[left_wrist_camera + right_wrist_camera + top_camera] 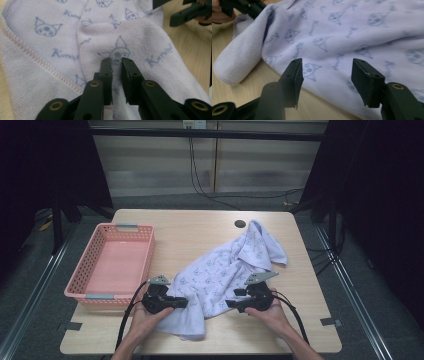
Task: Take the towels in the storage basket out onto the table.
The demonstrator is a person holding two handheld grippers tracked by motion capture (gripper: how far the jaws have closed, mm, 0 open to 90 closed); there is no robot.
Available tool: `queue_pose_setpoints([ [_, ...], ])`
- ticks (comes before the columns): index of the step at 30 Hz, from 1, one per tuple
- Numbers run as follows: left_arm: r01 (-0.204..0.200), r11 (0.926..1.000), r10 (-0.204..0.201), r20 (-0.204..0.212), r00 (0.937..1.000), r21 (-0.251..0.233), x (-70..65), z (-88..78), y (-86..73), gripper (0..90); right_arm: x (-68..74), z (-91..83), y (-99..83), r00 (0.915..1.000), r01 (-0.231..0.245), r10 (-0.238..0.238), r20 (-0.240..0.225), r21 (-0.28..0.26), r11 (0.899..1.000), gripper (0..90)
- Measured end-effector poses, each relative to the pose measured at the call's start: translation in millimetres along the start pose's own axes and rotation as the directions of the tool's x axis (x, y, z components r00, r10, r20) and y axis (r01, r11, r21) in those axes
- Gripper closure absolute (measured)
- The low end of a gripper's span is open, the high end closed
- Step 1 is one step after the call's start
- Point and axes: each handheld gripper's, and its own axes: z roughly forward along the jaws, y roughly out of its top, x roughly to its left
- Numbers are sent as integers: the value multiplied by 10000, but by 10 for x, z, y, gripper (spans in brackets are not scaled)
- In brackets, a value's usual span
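On tabletop, near edge: towel (225,270) lies diagonally, near-left to far-right | left tongs (116,65) pinch its near fold | right tongs (325,72) apart, fabric just ahead, nothing gripped.

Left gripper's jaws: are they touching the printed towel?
Touching. In the left gripper view the left gripper has its jaws nearly closed, with a raised fold of the towel pinched in the narrow slot between them.

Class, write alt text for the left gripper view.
Two black jaws of the left gripper, nearly closed, pinch a raised fold of a pale lilac cartoon-printed towel on a light wooden table.
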Motion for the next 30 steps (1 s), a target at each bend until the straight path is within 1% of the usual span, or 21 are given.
queue_pose_setpoints([
  [1, 31, 10000, -31, -1, 10000, -30, -4, 1, -1, 748, 26, 50, -8, 9999, 82, -82, -113, 53, 10000, 382],
  [3, 35, 10000, -34, 77, 10000, -66, -2, 1, 1, 704, 54, 115, -20, 9994, 291, -287, -194, 196, 9994, 377],
  [5, 42, 9999, -41, 63, 10000, -95, -7, -4, 7, 656, 83, 192, -44, 9990, 442, -437, -114, 410, 9982, 385],
  [6, -5, 9999, 4, -60, 10000, -138, -10, -10, 10, 637, 109, 217, -65, 9978, 658, -658, 11, 337, 9973, 398],
  [7, -29, 9999, 28, -88, 10000, -117, -8, -20, 11, 612, 141, 226, -70, 9959, 865, -873, 243, 327, 9957, 451],
  [8, -41, 9999, 38, -181, 9998, -166, -4, -28, 12, 589, 159, 222, -63, 9926, 1030, -1055, 596, 437, 9937, 577],
  [9, -35, 9998, 31, -220, 9998, -183, -2, -34, 11, 579, 151, 209, -57, 9927, 949, -983, 697, 504, 9942, 668],
  [10, -53, 9998, 48, -308, 9995, -178, -3, -39, 10, 575, 123, 189, -58, 9948, 712, -747, 691, 518, 9961, 750],
  [11, -51, 9998, 43, -417, 9991, -185, -5, -44, 7, 570, 84, 163, -67, 9956, 610, -646, 678, 536, 9967, 808],
  [13, -55, 9999, 49, -408, 9992, -144, -8, -46, -4, 567, 1, 83, -85, 9959, 465, -513, 749, 636, 9969, 829],
  [14, -208, 9998, 208, -578, 9981, -3, -13, -48, -6, 568, -46, 18, -95, 9952, 362, -421, 879, 681, 9970, 833],
  [15, -248, 9997, 248, -599, 9979, 7, -17, -43, -9, 578, -137, -97, -114, 9939, 195, -260, 1070, 614, 9979, 836],
  [17, -284, 9995, 292, -614, 9977, 136, -19, -38, -9, 586, -230, -229, -133, 9920, 7, -59, 1259, 413, 9991, 839],
  [19, -186, 9998, 189, -458, 9988, 66, -35, -21, -9, 587, -355, -406, -161, 9873, -247, 198, 1578, 288, 9993, 839],
  [20, -207, 9997, 210, -315, 9993, 98, -46, -7, -5, 593, -422, -486, -179, 9838, -354, 323, 1764, 142, 9993, 839],
  [21, -275, 9995, 280, -304, 9991, 173, -63, 10, 0, 601, -485, -558, -195, 9801, -527, 511, 1920, 34, 9986, 839],
  [22, -214, 9996, 219, -257, 9994, 182, -82, 33, 9, 606, -543, -622, -206, 9753, -619, 604, 2127, 5, 9981, 839],
  [24, -152, 9999, 152, 150, 9998, 19, -115, 69, 40, 588, -681, -734, -212, 9654, -828, 836, 2469, -137, 9965, 838],
  [27, -394, 9991, 395, -87, 9992, 144, -157, 124, 86, 594, -872, -821, -185, 9484, -1117, 1190, 2938, -415, 9929, 837],
  [29, -390, 9992, 391, -101, 9992, 112, -154, 140, 107, 597, -1018, -840, -154, 9375, -1239, 1365, 3201, -595, 9905, 832],
  [30, -428, 9991, 429, -117, 9990, 74, -152, 133, 110, 619, -1074, -842, -135, 9340, -1282, 1445, 3268, -711, 9892, 823],
])
